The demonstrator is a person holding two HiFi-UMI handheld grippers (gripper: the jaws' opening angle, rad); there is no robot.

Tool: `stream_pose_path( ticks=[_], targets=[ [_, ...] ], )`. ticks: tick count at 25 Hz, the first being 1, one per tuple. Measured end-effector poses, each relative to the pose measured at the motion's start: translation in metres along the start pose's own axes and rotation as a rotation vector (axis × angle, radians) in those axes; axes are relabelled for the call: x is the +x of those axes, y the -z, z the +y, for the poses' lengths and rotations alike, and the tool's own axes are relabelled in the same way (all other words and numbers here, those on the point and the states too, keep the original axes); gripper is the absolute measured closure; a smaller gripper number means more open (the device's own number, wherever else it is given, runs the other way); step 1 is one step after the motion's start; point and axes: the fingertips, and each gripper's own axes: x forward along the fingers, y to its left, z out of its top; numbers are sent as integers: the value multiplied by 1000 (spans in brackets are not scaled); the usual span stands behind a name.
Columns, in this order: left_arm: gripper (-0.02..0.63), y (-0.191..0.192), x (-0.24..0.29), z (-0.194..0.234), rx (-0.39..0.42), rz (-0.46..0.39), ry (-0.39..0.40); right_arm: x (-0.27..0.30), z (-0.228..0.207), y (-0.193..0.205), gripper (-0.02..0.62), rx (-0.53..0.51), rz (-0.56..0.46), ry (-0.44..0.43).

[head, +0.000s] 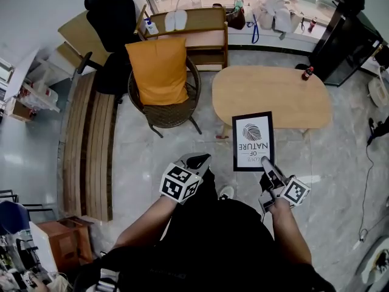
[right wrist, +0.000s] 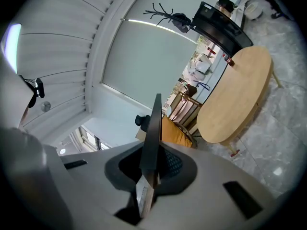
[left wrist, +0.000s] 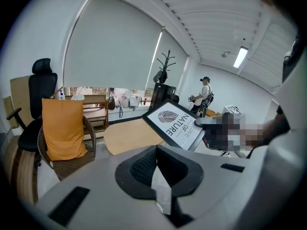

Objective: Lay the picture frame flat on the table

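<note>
The right claw [head: 267,165] has the picture frame [head: 253,142] pinched by its lower right corner, just right of centre in the head view. The frame reaches up and away from the claw, and its top edge overlaps the near rim of the oval wooden desk [head: 285,93] in the upper right. Its white print, a leaf and some lettering, faces up towards the person. In the right gripper view the frame [right wrist: 153,133] shows edge-on, a thin dark blade rising from the middle of the picture. The jaws of the right claw [right wrist: 151,169] are narrow and pressed on either side of its bottom edge. From the left gripper view the frame [left wrist: 175,123] sits right of centre, tilted and held up in the air, with the desk [left wrist: 127,135] behind and lower. The left claw [head: 197,161] hangs left of the frame in the head view, apart from it. Its own view shows the left claw [left wrist: 156,169] with jaws together on nothing. A wicker chair [head: 173,111] with an orange cushion [head: 159,72] stands in the upper left, beside the desk.
</note>
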Motion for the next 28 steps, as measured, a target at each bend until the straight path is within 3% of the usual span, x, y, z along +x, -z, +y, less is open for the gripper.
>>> stream_pose_path(
  ticks=[8, 15, 22, 25, 28],
  targets=[
    [601, -51, 67, 58, 11, 17, 72, 60, -33, -43, 569, 33, -16, 90],
    [601, -113, 116, 138, 43, 19, 115, 139, -61, -99, 569, -26, -21, 156],
    [601, -131, 146, 204, 96, 81, 150, 199, -110, -110, 569, 45, -36, 262],
    [601, -138, 155, 217, 55, 83, 159, 211, -142, -103, 569, 132, -9, 370],
    [601, -135, 169, 226, 30, 106, 160, 237, -170, -107, 569, 167, 33, 400]
  ],
)
